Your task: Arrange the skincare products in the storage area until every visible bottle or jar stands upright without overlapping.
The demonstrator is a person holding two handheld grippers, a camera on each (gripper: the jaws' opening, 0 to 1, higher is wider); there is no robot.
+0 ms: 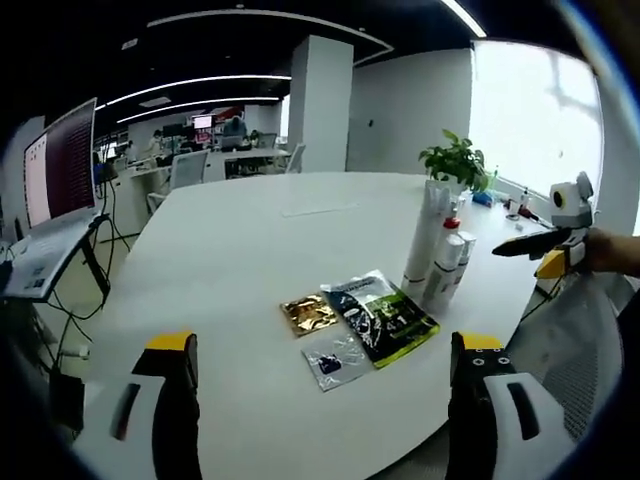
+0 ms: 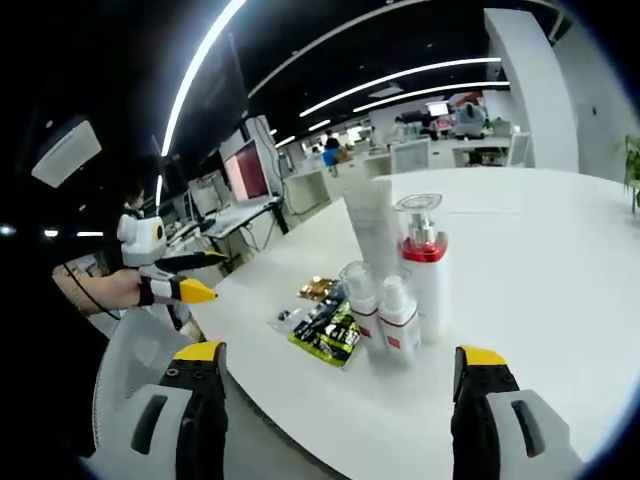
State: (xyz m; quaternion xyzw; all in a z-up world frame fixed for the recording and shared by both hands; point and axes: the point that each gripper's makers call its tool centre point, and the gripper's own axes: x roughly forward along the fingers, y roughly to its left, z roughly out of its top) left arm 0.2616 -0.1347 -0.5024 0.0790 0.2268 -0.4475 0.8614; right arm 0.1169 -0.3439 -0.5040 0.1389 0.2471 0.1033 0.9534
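A cluster of white skincare containers stands upright near the table edge: a tall tube [image 1: 425, 225] [image 2: 371, 228], a pump bottle with a red collar [image 1: 449, 248] [image 2: 426, 272] and two small bottles [image 1: 443, 283] [image 2: 360, 300] [image 2: 399, 317]. Beside them lie a black-and-green pouch [image 1: 381, 316] [image 2: 327, 332], a gold sachet [image 1: 309, 314] [image 2: 317, 288] and a silver sachet [image 1: 335, 358] [image 2: 287, 318]. My left gripper [image 1: 322, 385] [image 2: 190, 276] is open and empty, short of the sachets. My right gripper [image 2: 340, 390] [image 1: 540, 253] is open and empty, facing the bottles from off the table edge.
The white table [image 1: 250, 250] [image 2: 540, 260] runs far back. A potted plant [image 1: 457, 160] stands behind the bottles, small items by the window [image 1: 515, 205]. A laptop [image 1: 45, 205] sits at the left. A mesh chair [image 2: 130, 365] [image 1: 580, 340] stands at the table edge. A hand [image 2: 110, 290] holds the left gripper.
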